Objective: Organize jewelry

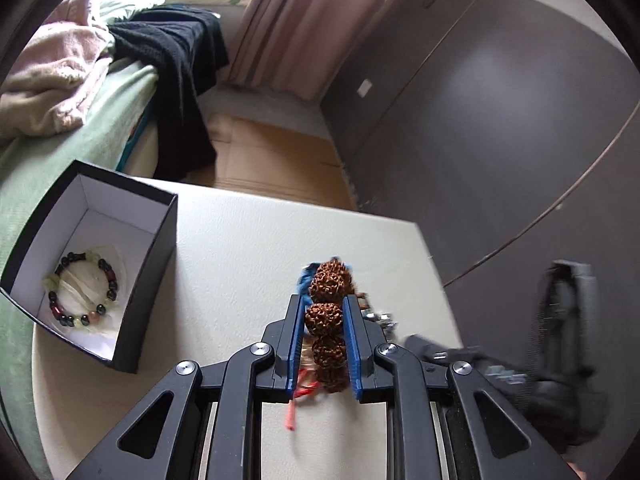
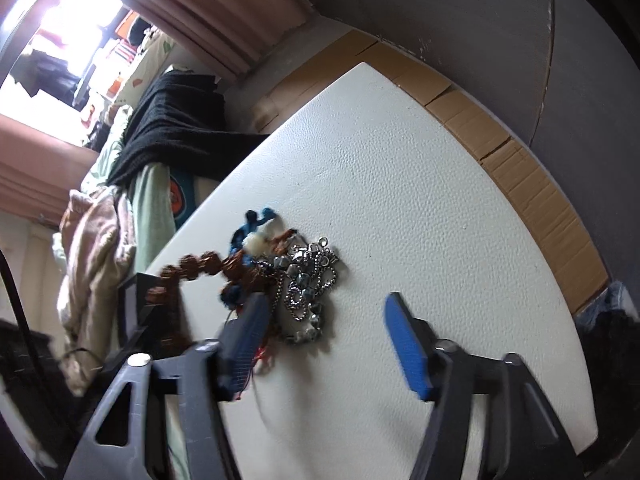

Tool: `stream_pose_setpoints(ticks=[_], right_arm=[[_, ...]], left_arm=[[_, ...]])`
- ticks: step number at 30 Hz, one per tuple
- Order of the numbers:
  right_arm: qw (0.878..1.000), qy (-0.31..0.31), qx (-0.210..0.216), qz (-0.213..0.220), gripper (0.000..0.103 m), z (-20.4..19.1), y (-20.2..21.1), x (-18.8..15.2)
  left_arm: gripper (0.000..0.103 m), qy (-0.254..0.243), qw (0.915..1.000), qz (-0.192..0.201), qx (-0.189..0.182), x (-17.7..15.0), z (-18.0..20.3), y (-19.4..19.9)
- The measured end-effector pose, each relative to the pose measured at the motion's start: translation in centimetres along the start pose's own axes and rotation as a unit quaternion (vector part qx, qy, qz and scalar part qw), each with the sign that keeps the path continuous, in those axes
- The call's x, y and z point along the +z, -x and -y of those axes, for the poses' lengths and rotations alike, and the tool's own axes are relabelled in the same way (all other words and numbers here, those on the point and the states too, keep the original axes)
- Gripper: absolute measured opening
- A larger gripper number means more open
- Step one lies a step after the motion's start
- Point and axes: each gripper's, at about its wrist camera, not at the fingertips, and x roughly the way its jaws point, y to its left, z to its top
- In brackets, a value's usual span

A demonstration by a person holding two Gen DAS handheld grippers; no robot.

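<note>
- Left wrist view: left claw (image 1: 325, 316), black arms with blue pads, clamped on a strand of large brown knobbly seed beads (image 1: 326, 316); a blue tassel sits at the strand's far end, red cord trails at its near end.
- Strand held above the white textured surface (image 1: 224, 248).
- Black open box with white lining (image 1: 160, 236) at the surface's left edge; inside it lies a round bracelet of dark, red and pale green beads (image 1: 82, 292).
- Right claw (image 1: 460, 354) visible to the right, blurred.
- Right wrist view: right claw (image 2: 332, 336) spread wide, holding nothing, just above the surface (image 2: 400, 184).
- Silver ball-chain pile (image 2: 308, 288) lies on the surface between the blue pads, nearer the left one.
- Brown bead strand (image 2: 196, 266) runs leftward from the pile, tangled with blue thread.
</note>
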Motion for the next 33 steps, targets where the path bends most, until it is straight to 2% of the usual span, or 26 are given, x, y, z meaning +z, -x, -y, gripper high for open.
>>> stream_pose_setpoints(ticks=[6, 14, 16, 17, 20, 27, 33], right_arm=[[0.999, 0.037, -0.013, -0.009, 0.037, -1.1, -1.3, -0.3], [0.997, 0.066, -0.031, -0.001, 0.035, -2.8, -2.9, -0.1], [0.997, 0.075, -0.035, 0.001, 0.024, -3.2, -3.1, -0.1], [0.997, 0.075, -0.036, -0.005, 0.011, -3.1, -3.3, -0.2], [0.998, 0.060, -0.028, -0.003, 0.011, -2.7, -2.9, -0.1], [0.997, 0.071, 0.024, 0.029, 0.011, -2.9, 0.9, -0.4], [0.995, 0.058, 0.074, 0.040, 0.011, -3.2, 3.2, -1.1]], left_arm=[[0.020, 0.011, 0.9997, 0.016, -0.014, 0.7, -0.4, 1.5], [0.020, 0.017, 0.9987, 0.041, -0.023, 1.2, -1.2, 4.3], [0.020, 0.018, 0.9985, 0.045, -0.024, 1.3, -1.5, 4.5], [0.020, 0.019, 0.9984, 0.047, -0.023, 1.3, -1.5, 4.8], [0.020, 0.020, 0.9982, 0.052, -0.021, 1.3, -1.9, 5.3], [0.020, 0.027, 0.9977, 0.060, -0.016, 1.2, -2.2, 7.0], [0.020, 0.016, 0.9961, 0.086, -0.014, 0.7, -2.1, 8.7]])
